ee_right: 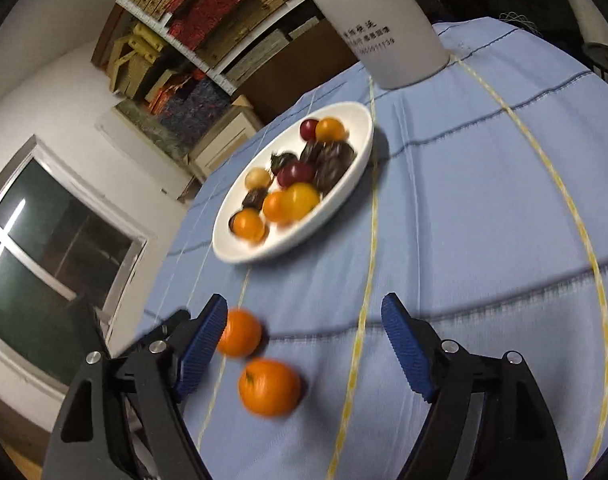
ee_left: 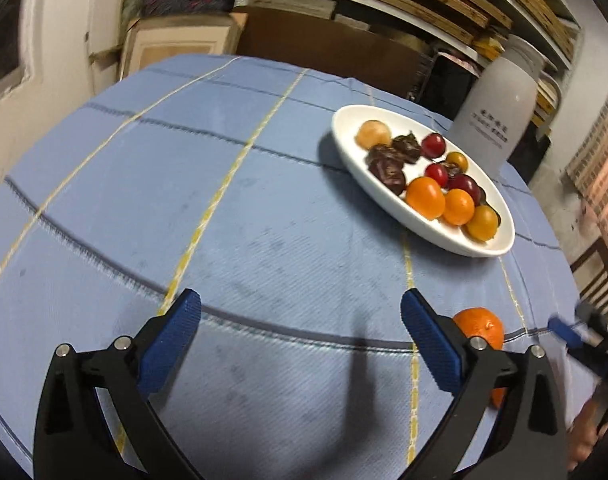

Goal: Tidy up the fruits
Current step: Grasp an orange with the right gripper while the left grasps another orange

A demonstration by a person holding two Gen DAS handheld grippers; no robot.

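Here, through the left wrist camera: left gripper [ee_left: 299, 344] spread wide, nothing between the pads, only bare blue tablecloth [ee_left: 143, 208] below. One orange [ee_left: 482, 326] on the cloth just behind the right-hand finger, outside the jaws, near the table's near right edge; a sliver of a second orange [ee_left: 498, 396] lower down, mostly hidden by the finger. White plate [ee_left: 344, 136] toward the far right side of the table, loaded with small orange, red and dark fruits. Tall white bottle [ee_left: 500, 104] beyond the plate at the far edge. Tip of the right gripper [ee_left: 564, 332] just in view at the right margin.

Next, through the right wrist camera: right gripper [ee_right: 304, 340] also open, holding nothing. One orange [ee_right: 239, 332] touching or nearly touching the left-hand pad, hard to tell through the blur; the second orange [ee_right: 269, 387] lying loose between the fingers, closer in. Plate [ee_right: 239, 256] further out on the cloth, bottle [ee_right: 384, 20] behind it.

Likely handling: oranges light, round, apt to roll on the cloth; skin firm but yielding, so a gentle squeeze across the widest part, pads on opposite sides, should do. Small plate fruits probably softer and easily bruised.
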